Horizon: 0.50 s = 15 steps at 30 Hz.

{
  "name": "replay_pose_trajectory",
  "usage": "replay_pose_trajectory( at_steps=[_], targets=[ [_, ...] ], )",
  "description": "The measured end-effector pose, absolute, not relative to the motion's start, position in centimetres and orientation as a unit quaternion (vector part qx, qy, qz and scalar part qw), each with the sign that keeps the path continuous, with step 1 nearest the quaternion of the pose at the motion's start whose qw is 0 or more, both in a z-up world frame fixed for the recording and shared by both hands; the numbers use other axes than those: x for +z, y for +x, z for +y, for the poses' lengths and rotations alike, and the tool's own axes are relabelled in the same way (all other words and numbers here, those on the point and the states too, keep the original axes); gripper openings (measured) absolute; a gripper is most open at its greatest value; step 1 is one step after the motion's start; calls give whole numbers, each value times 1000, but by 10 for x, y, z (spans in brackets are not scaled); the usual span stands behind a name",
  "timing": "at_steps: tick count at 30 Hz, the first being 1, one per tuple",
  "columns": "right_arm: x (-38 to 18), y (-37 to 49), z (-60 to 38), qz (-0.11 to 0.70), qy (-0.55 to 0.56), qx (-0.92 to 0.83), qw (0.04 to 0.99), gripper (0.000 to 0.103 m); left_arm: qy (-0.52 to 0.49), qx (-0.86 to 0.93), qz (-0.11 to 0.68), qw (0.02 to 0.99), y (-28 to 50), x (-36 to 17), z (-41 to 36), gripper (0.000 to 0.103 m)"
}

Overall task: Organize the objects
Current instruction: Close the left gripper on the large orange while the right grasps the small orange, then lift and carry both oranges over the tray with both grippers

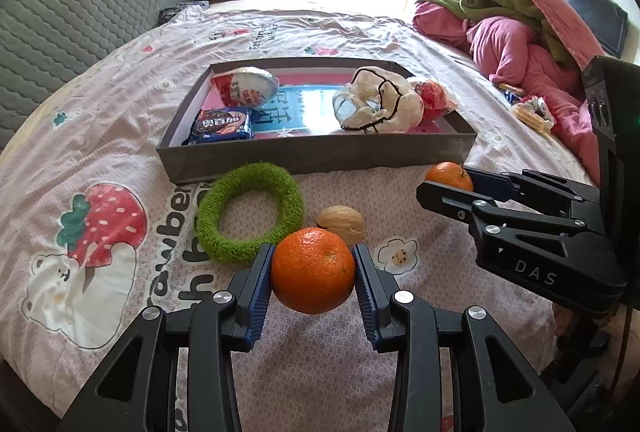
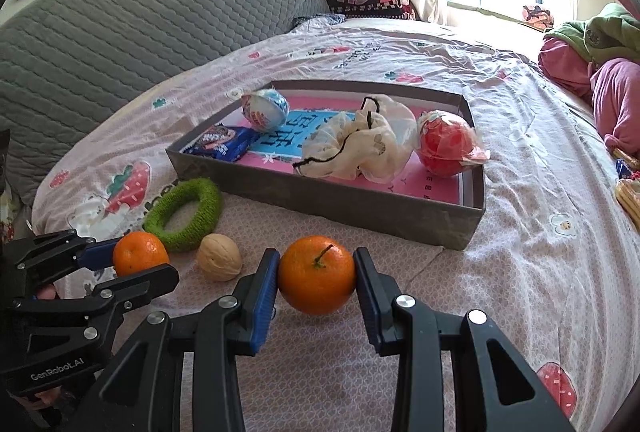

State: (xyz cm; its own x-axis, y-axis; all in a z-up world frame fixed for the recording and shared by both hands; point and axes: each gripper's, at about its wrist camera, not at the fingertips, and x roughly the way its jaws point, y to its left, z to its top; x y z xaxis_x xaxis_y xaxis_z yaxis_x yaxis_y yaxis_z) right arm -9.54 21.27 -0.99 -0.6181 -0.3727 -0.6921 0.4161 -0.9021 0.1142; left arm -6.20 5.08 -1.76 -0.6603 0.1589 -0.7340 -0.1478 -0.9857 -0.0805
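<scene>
My left gripper (image 1: 313,274) clamps one orange (image 1: 313,271), my right gripper (image 2: 316,274) another orange (image 2: 317,274), both short of the grey tray (image 2: 340,201). Round fruit may slip from pads; arms may collide.

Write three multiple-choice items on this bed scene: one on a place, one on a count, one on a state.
1. Where does the walnut lie?
A. in the grey box
B. on the sheet beside the green ring
C. on the pillow

2. How many oranges show?
A. one
B. two
C. four

3. What is the left tool doing?
A. clamping an orange
B. standing empty
C. holding the ring

Key: 1 B, it sits on the sheet next to the green ring, outside the grey box. 2 B, the left orange and the right orange. 3 A, both pads press the fruit.
</scene>
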Motion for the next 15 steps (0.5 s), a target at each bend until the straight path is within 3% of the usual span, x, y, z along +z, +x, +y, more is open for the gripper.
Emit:
replay_pose_trajectory(
  at_steps=[15],
  targets=[
    [5, -88, 220, 5, 353, -907, 230, 38, -382, 922, -2, 64, -56, 4, 47, 40]
  ],
)
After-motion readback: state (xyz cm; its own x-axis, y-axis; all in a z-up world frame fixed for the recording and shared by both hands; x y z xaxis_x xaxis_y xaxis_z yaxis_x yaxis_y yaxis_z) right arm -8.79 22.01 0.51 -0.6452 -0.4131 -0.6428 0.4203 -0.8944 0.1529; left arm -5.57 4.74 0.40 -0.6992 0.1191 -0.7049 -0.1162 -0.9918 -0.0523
